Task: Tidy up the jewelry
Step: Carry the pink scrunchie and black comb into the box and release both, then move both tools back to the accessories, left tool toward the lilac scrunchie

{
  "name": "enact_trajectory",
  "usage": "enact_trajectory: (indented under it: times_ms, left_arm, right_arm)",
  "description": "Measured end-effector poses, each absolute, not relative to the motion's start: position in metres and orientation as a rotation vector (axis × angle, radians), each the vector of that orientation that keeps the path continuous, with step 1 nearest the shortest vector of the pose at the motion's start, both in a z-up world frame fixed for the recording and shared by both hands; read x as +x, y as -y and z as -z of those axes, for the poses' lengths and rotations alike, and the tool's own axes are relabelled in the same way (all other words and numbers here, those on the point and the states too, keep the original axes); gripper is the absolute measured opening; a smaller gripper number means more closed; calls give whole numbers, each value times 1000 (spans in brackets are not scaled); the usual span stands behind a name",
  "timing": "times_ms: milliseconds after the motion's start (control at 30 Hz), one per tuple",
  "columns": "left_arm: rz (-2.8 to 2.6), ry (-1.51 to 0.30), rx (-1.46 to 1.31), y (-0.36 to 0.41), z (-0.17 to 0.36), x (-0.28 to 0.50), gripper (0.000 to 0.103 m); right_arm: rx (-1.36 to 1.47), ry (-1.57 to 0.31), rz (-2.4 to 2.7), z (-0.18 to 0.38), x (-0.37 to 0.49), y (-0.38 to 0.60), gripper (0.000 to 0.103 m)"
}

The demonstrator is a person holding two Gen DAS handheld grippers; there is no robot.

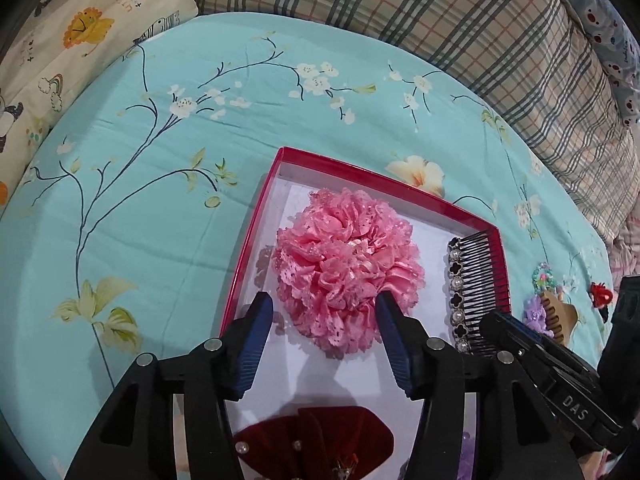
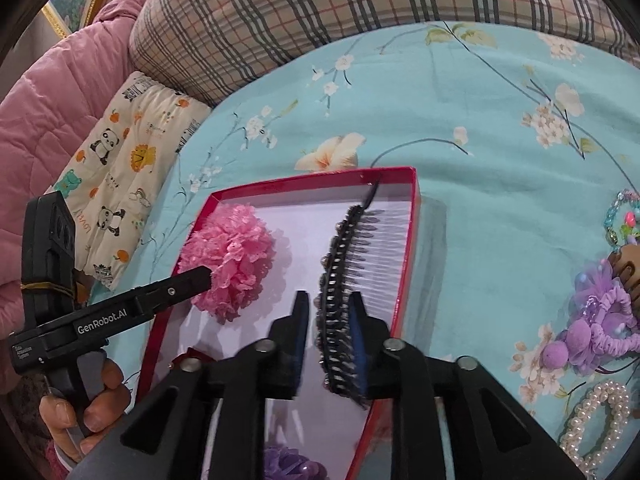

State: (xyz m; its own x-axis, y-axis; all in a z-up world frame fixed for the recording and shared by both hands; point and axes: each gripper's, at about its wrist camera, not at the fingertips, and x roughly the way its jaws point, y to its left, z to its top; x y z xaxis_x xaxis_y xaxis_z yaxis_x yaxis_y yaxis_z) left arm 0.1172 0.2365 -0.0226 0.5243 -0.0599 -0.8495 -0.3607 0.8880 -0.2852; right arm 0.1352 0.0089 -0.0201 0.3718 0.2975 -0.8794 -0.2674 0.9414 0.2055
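A red-rimmed white box [image 1: 256, 224] [image 2: 408, 240] lies on the bed. A pink lace flower scrunchie [image 1: 346, 270] [image 2: 230, 260] rests inside it. My left gripper [image 1: 324, 320] is open, its blue pads on either side of the scrunchie's near edge. A black hair comb with pearls and clover studs [image 1: 476, 288] [image 2: 344, 280] lies along the box's right wall. My right gripper [image 2: 328, 312] is open around the comb's near end; it also shows in the left wrist view [image 1: 520, 332]. A dark red velvet bow [image 1: 316, 440] lies at the box's near end.
Outside the box on the right lie purple scrunchies [image 2: 600, 320], a pearl hair piece [image 2: 596, 412], a beaded bracelet [image 2: 624, 216], a brown claw clip [image 1: 556, 312] and a red piece [image 1: 600, 294]. Plaid bedding [image 1: 480, 20] and a cartoon pillow [image 1: 80, 32] border the teal sheet [image 1: 140, 200].
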Motion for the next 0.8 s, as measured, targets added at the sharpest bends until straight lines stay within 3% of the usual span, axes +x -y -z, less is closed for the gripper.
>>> enact_trajectory:
  times_ms: [100,800]
  left_arm:
    - [-185,-1004,-464,-236,17,112,54]
    - [-146,-977,-458,-204,-19,51,65]
  right_arm:
    - [8,-1114,-356,14,131,-12,38]
    - [28,-1040,-316,-31,85,41,39]
